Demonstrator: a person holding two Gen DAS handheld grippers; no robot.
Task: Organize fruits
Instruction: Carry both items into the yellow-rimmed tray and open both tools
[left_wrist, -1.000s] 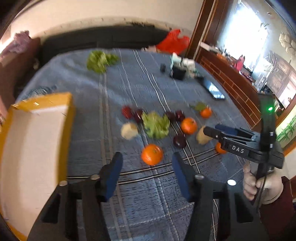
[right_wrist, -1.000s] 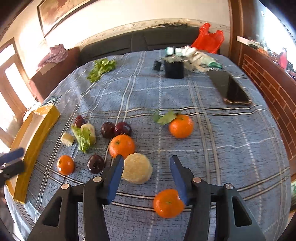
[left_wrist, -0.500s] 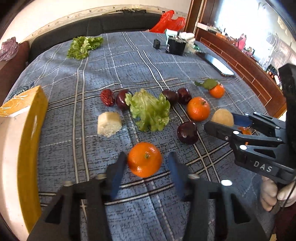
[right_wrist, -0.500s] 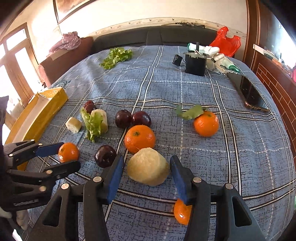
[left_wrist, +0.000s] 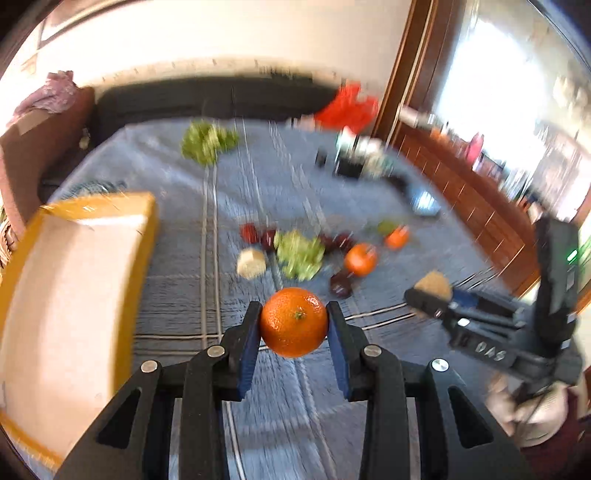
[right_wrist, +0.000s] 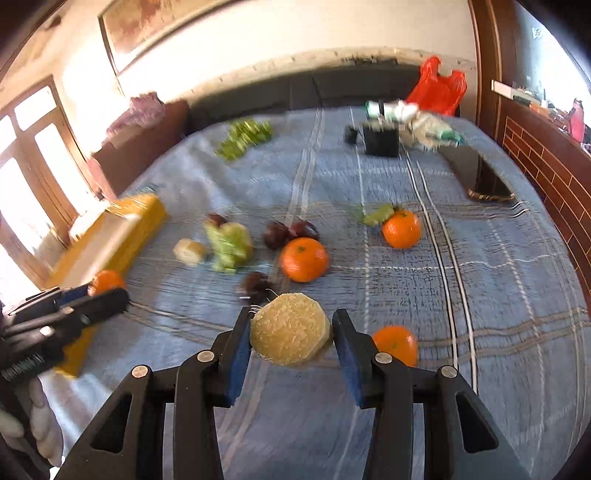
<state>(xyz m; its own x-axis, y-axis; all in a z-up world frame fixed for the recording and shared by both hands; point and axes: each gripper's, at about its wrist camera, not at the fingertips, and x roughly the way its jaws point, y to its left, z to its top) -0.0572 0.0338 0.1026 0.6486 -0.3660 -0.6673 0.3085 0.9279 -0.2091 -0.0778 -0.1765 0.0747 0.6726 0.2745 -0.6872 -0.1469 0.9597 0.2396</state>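
Observation:
My left gripper (left_wrist: 293, 314) is shut on an orange (left_wrist: 293, 321) and holds it above the blue cloth. Its pads press both sides of the fruit. In the right wrist view that orange (right_wrist: 107, 280) shows at the far left, near the yellow box (right_wrist: 122, 236). My right gripper (right_wrist: 291, 321) has a pale yellow peeled fruit (right_wrist: 290, 328) between its pads, off the cloth, and its jaws are closing on it. Loose on the cloth lie three oranges (right_wrist: 304, 258), dark plums (right_wrist: 275, 234), a lettuce leaf (right_wrist: 231, 243) and a small pale piece (right_wrist: 189, 251).
The open yellow box (left_wrist: 74, 295) lies at the table's left edge. At the far end are a bunch of greens (right_wrist: 243, 138), a black cup (right_wrist: 382, 140), a phone (right_wrist: 480, 173) and a red bag (right_wrist: 437, 86). A brick wall runs along the right.
The left gripper closed on the orange and lifted it off the cloth. The right gripper closed around the pale fruit and rose with it. Both views are now blurred by motion.

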